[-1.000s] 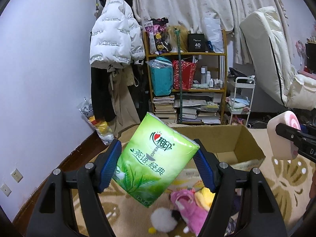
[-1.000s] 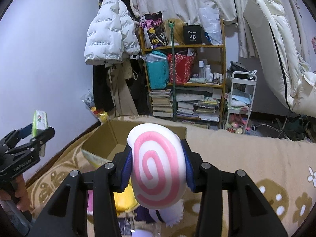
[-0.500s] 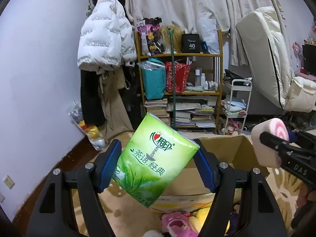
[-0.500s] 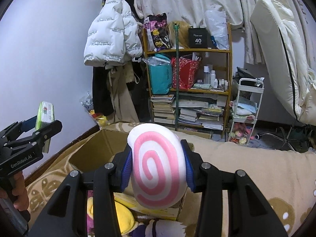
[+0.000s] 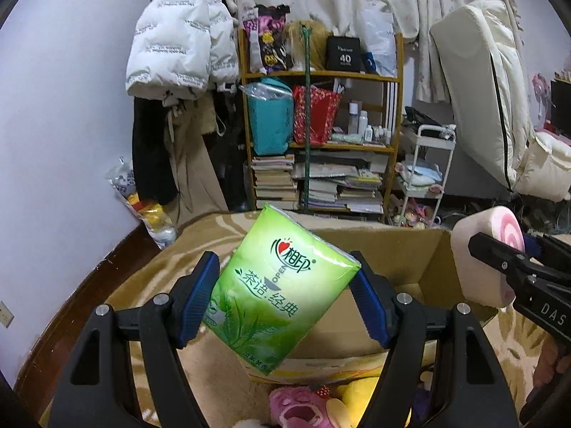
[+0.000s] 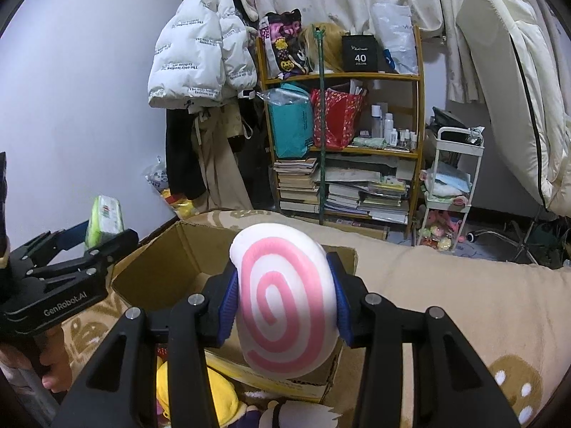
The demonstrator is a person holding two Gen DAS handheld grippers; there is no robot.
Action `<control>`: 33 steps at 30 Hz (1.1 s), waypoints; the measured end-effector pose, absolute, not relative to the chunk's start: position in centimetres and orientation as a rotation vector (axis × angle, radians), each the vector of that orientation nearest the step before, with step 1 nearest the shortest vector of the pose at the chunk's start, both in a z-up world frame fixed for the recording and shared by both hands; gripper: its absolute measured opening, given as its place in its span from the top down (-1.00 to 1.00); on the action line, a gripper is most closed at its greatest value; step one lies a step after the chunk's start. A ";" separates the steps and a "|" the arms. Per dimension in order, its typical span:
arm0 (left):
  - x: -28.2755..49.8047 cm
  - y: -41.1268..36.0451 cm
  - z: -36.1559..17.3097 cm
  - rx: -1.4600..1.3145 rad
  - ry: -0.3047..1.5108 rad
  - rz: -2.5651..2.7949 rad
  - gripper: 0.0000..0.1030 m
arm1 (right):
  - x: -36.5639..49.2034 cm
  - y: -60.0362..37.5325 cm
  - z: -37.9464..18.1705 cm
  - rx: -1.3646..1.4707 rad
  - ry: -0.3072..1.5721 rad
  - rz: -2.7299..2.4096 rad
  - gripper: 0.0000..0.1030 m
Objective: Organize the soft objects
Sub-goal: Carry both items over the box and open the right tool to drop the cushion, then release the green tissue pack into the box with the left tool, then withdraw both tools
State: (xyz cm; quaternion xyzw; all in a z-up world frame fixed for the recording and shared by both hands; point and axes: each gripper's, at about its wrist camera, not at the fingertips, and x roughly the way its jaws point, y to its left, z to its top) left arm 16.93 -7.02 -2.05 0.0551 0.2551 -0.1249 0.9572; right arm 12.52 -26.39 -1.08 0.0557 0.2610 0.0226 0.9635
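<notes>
A beige patterned rug [image 6: 464, 306] covers the floor. An open cardboard box [image 5: 399, 260] sits on it. Just in front of the box lie a pink plush toy [image 5: 296, 404] and a yellow one [image 6: 217, 388].

The left hand-held gripper [image 5: 283, 299] points forward and slightly downward, its blue pads [image 5: 195, 299] pressed against a green pack. The right hand-held gripper [image 6: 285, 301] points the same way beside it, its pads [image 6: 228, 301] clamped on a pink-swirl cushion.
</notes>
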 end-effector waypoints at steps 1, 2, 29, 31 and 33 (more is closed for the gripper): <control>17.0 -7.1 -2.2 0.115 0.527 -0.258 -0.40 | 12.5 -26.5 -1.3 0.114 0.532 0.048 0.06; 17.1 -7.3 -2.4 0.116 0.535 -0.263 -0.40 | 12.5 -26.5 -1.4 0.117 0.535 0.051 0.06; 18.2 -8.0 -4.5 0.142 0.640 -0.294 -0.59 | 13.7 -25.8 -4.5 0.148 0.612 0.102 -0.24; 18.1 -7.6 -4.4 0.134 0.641 -0.289 -0.62 | 13.6 -25.8 -4.4 0.155 0.600 0.102 -0.37; 18.1 -7.2 -4.2 0.124 0.640 -0.282 -0.69 | 13.4 -25.8 -4.2 0.159 0.589 0.103 -0.44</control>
